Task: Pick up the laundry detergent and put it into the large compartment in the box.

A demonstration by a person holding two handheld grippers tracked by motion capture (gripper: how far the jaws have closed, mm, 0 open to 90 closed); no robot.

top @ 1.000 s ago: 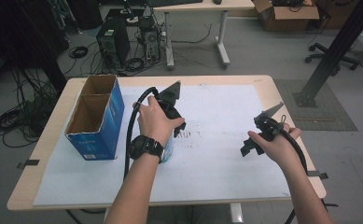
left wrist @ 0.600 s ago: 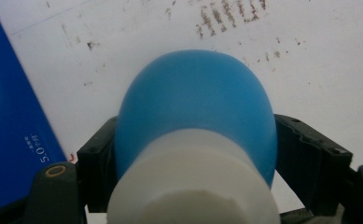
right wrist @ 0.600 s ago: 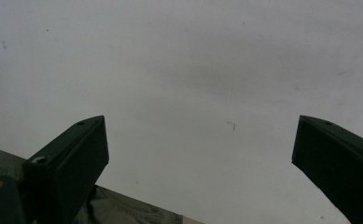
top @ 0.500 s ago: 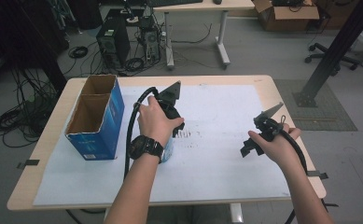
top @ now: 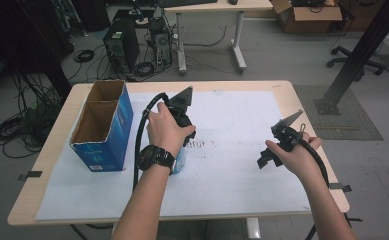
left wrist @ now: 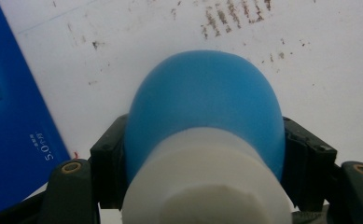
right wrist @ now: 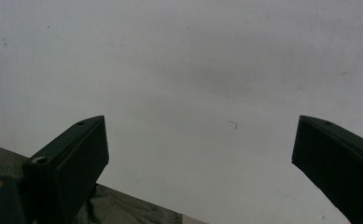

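left gripper (left wrist: 202,158) clamped round a blue and white bottle (left wrist: 202,140), bottle sitting on the white sheet (top: 232,125) toward the desk's left side, just beside the open blue box (top: 104,125), right gripper (right wrist: 202,154) near the right edge, jaws spread wide, holding nothing

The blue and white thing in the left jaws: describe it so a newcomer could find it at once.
Start at the tall open-topped blue cardboard box on the table's left side. Just to its right, under the person's left hand, the left gripper is clamped on a small bottle. Its rounded blue body and white cap set it apart; everything else nearby is box or stained white paper.
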